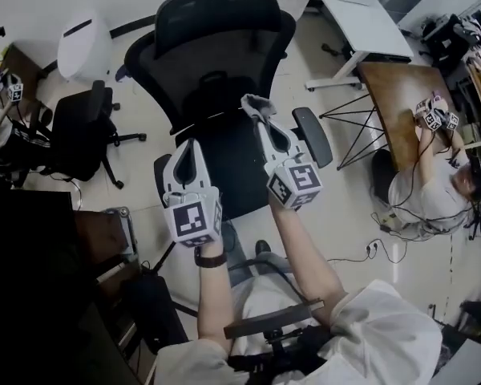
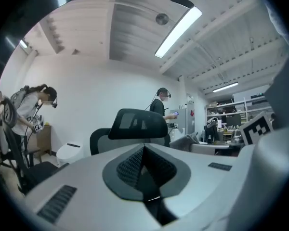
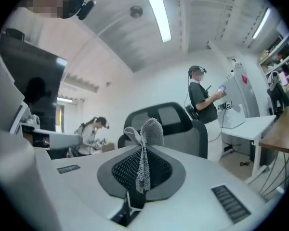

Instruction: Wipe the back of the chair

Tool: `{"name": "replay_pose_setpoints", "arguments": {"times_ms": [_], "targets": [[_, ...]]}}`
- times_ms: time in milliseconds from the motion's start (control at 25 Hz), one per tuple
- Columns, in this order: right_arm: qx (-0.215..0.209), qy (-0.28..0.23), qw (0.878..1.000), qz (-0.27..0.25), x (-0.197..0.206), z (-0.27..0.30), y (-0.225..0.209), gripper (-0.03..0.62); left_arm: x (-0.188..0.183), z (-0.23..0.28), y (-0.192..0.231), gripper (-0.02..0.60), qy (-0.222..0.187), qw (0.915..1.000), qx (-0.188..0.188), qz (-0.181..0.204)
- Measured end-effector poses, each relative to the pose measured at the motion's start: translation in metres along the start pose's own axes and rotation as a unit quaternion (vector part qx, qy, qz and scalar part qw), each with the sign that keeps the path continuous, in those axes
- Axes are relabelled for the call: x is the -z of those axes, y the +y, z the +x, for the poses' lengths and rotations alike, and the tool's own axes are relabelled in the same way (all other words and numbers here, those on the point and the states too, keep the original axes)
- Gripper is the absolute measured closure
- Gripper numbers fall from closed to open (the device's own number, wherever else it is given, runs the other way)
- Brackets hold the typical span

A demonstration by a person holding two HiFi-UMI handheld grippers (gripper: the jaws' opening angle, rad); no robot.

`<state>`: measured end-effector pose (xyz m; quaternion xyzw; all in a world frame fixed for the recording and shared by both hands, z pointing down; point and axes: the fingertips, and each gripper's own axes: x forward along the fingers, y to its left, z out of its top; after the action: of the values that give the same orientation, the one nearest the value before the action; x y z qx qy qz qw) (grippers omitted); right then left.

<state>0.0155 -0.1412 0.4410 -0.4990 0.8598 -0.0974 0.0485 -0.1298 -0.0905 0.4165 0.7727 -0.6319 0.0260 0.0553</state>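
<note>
A black mesh office chair faces me in the head view, its back (image 1: 216, 54) beyond the seat (image 1: 228, 171). My right gripper (image 1: 256, 105) is shut on a small grey cloth (image 1: 258, 103) and hovers over the rear of the seat, just short of the chair back. In the right gripper view the cloth (image 3: 145, 143) sticks up from the shut jaws, with the chair back (image 3: 171, 121) behind it. My left gripper (image 1: 187, 146) hangs over the seat's left edge. In its own view the left gripper (image 2: 143, 150) is shut on nothing, and the headrest (image 2: 137, 124) lies ahead.
A second black chair (image 1: 80, 131) and a white rounded unit (image 1: 84, 46) stand to the left. At right are a white desk (image 1: 365, 22) and a wooden table (image 1: 405, 103) with a seated person (image 1: 429, 199). Another person (image 3: 202, 100) stands beyond the chair.
</note>
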Motion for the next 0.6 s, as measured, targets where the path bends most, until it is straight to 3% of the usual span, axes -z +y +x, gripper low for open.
{"name": "replay_pose_setpoints", "arguments": {"times_ms": [80, 320, 600], "targets": [[-0.022, -0.031, 0.999, -0.006, -0.036, -0.057, 0.009, 0.576, -0.019, -0.041, -0.042, 0.568, -0.011, 0.9998, -0.001, 0.016], [-0.076, -0.069, 0.995, -0.01, -0.076, -0.218, 0.049, 0.576, -0.033, -0.186, -0.139, 0.568, -0.029, 0.9965, -0.02, 0.076], [-0.098, -0.091, 0.991, -0.032, -0.145, -0.292, 0.097, 0.574, -0.09, -0.281, -0.151, 0.568, -0.039, 0.9942, -0.046, 0.089]]}}
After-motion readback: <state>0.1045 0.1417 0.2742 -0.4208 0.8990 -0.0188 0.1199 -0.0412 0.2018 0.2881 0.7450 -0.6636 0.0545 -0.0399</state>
